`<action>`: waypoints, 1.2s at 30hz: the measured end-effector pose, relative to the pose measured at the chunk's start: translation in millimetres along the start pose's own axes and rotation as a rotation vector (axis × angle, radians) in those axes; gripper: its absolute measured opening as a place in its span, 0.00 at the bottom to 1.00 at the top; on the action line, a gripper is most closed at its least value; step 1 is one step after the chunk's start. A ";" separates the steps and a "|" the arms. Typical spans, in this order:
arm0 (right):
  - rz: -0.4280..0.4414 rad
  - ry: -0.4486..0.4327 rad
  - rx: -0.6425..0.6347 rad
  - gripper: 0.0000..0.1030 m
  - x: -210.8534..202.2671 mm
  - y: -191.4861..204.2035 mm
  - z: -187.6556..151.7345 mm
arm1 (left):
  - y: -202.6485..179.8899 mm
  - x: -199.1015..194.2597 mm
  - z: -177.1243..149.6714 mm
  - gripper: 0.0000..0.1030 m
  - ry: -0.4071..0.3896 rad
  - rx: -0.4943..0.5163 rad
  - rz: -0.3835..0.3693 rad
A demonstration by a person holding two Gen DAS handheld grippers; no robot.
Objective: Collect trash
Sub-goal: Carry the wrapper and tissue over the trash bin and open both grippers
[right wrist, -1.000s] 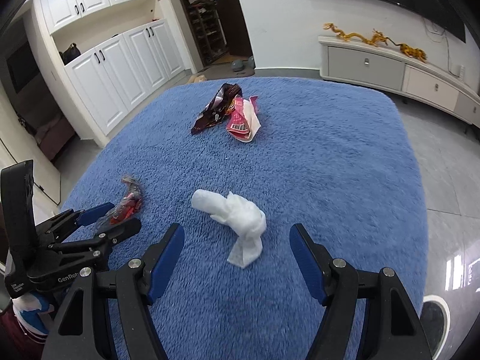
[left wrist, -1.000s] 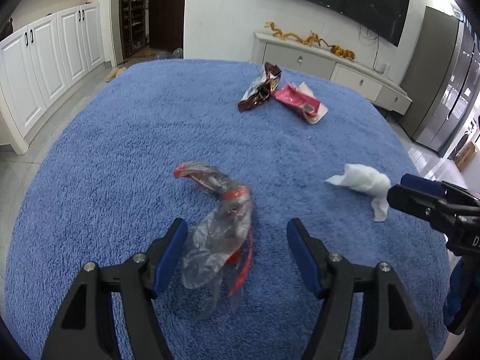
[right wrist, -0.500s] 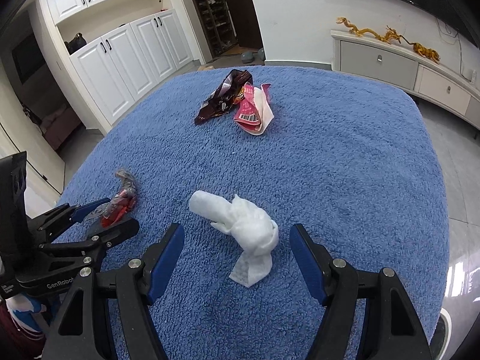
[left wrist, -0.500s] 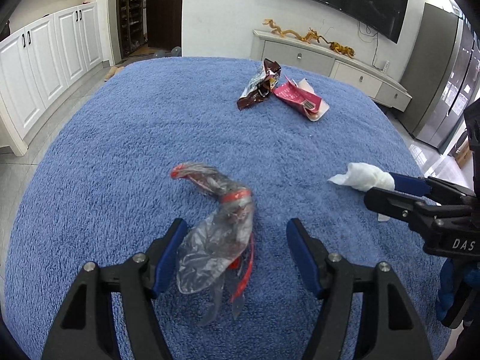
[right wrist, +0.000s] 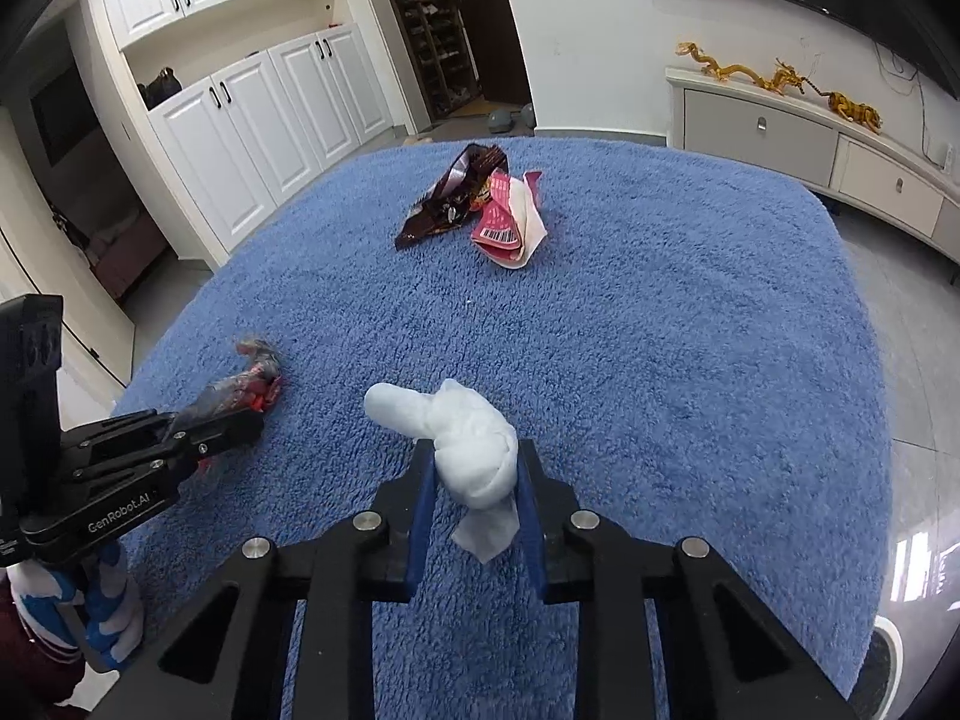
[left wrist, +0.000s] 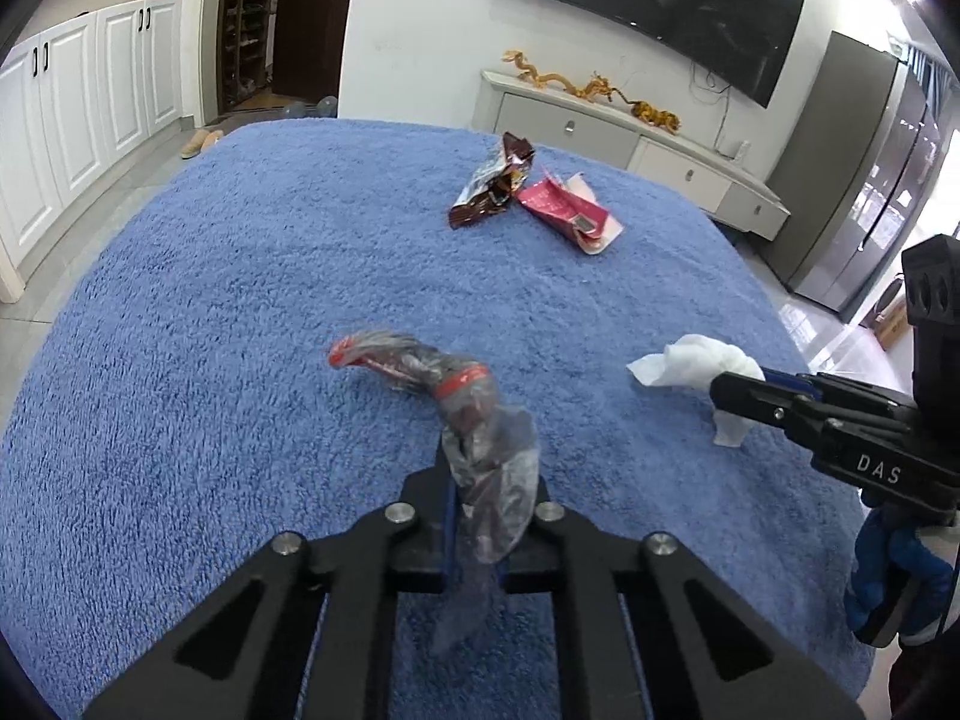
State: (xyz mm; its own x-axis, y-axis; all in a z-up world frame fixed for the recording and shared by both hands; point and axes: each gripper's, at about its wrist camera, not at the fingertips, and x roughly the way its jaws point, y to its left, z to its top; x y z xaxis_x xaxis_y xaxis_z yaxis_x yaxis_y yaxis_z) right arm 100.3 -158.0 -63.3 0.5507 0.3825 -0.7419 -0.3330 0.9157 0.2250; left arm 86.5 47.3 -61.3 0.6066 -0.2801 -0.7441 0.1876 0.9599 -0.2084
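1. Left wrist view: the left tool (left wrist: pixel 480 510) has just squeezed together, and it now pinches the clear plastic wrapper (left wrist: pixel 474 420) with red bits. The wrapper's far end sticks out over the fluffy blue cover (left wrist: pixel 240 300) of the bench.
2. Far off on the cover lie a brown snack bag (left wrist: pixel 495 183) and a pink packet (left wrist: pixel 564 213), touching each other.
3. On the right, the right tool (left wrist: pixel 780 405) grips the white tissue (left wrist: pixel 696 363).
4. Behind the bench are a white wall with a big dark TV (left wrist: pixel 648 6), a low white cabinet (left wrist: pixel 630 141) with gold dragon figures, and white cupboards (left wrist: pixel 78 114) on the left.
5. Right wrist view: the right tool (right wrist: pixel 471 501) has just closed too, and its blue pads press on both sides of the white tissue (right wrist: pixel 462 432) near the front of the blue cover (right wrist: pixel 690 360).
6. At the left, the left tool (right wrist: pixel 234 423) holds the plastic wrapper (right wrist: pixel 252 375).
7. The brown bag (right wrist: pixel 453 195) and pink packet (right wrist: pixel 510 222) lie far back. The grey floor (right wrist: pixel 912 330) shines on the right.
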 end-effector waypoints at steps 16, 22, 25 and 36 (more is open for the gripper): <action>-0.054 -0.212 0.083 0.22 -134.6 -17.1 -45.4 | -51.2 -112.5 -5.5 0.06 -0.163 0.088 0.035; -0.136 -0.306 0.159 0.22 -203.3 -48.9 -85.6 | -87.9 -149.6 -4.4 0.06 -0.223 0.150 0.037; -0.182 -0.346 0.205 0.22 -231.6 -70.5 -107.5 | -109.2 -161.4 -2.4 0.06 -0.245 0.172 0.039; -0.313 -0.453 0.457 0.22 -297.0 -159.5 -196.8 | -220.0 -145.7 7.0 0.06 -0.232 0.352 -0.019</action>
State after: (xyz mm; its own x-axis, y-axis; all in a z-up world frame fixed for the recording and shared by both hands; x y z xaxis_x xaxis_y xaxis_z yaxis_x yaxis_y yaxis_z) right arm -160.8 -441.9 -3.1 0.8646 0.0163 -0.5022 0.1921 0.9128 0.3604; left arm -37.7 -123.2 97.4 0.7505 -0.3322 -0.5713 0.4288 0.9026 0.0384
